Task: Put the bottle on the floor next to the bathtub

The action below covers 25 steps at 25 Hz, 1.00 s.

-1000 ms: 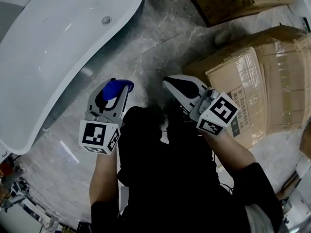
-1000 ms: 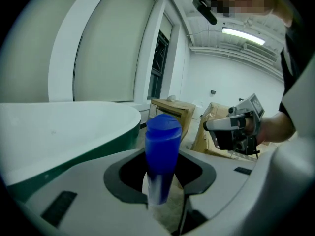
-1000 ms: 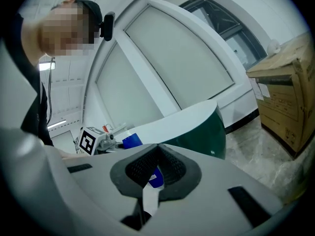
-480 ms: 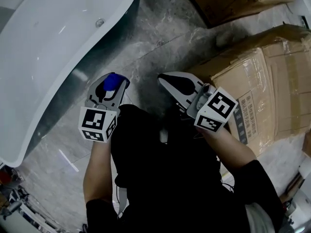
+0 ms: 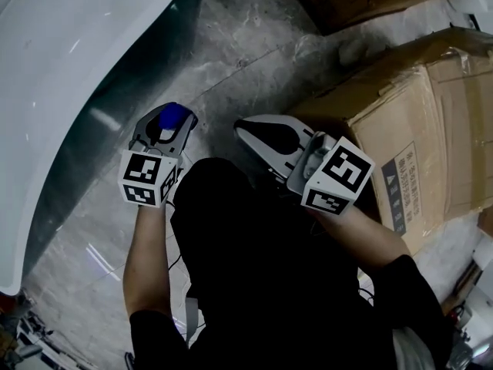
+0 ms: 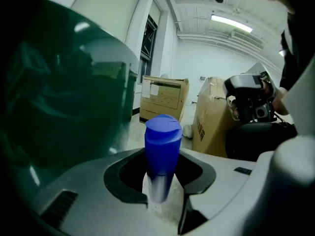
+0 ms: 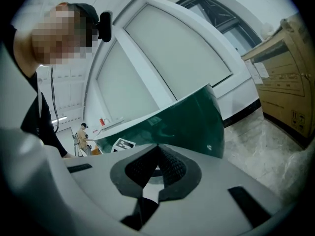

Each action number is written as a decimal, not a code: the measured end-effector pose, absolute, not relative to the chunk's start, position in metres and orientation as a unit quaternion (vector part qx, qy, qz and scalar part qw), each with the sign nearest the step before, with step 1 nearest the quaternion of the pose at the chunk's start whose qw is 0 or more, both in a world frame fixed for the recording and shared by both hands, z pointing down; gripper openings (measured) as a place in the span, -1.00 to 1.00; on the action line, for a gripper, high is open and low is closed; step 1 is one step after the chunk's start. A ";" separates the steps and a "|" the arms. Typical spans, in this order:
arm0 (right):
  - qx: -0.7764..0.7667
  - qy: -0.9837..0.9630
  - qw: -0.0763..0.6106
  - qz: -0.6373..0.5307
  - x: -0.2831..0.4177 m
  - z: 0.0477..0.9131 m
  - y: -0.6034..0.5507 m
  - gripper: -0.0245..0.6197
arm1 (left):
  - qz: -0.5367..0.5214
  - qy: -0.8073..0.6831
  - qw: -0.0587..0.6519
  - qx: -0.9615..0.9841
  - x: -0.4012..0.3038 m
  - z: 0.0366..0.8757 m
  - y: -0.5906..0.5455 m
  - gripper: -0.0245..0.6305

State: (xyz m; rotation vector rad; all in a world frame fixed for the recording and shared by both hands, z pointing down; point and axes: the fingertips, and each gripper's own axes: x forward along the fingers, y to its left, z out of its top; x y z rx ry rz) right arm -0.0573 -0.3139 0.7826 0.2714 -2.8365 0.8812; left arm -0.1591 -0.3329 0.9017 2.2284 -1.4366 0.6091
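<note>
A: What has changed since a second ago?

B: Both claws sit higher and further left in the head view. The bathtub (image 5: 69,68) has slid toward the left edge, and its drain is gone from view. The left claw (image 6: 161,181) remains clamped, partly apart, on the blue-capped bottle (image 6: 162,136), upright over the floor (image 5: 246,45) beside the tub's green wall. The right claw (image 7: 156,154) is closed and empty.

A: Any writing?

B: The cardboard box (image 5: 431,129) carries a label, but the print is illegible.

Left gripper (image 5: 170,123) clamps bottle (image 6: 162,144); right gripper (image 5: 243,126) jaws seemingly together.
</note>
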 end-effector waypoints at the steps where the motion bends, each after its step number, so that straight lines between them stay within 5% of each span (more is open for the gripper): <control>1: 0.091 -0.949 0.084 0.290 -0.059 0.786 -0.313 -0.84 | 0.221 -0.514 0.211 0.801 -0.160 0.911 -0.334 -0.43; 25: 0.059 -0.952 0.143 0.265 -0.089 0.860 -0.287 -0.84 | 0.273 -0.513 0.265 0.770 -0.183 1.105 -0.331 -0.43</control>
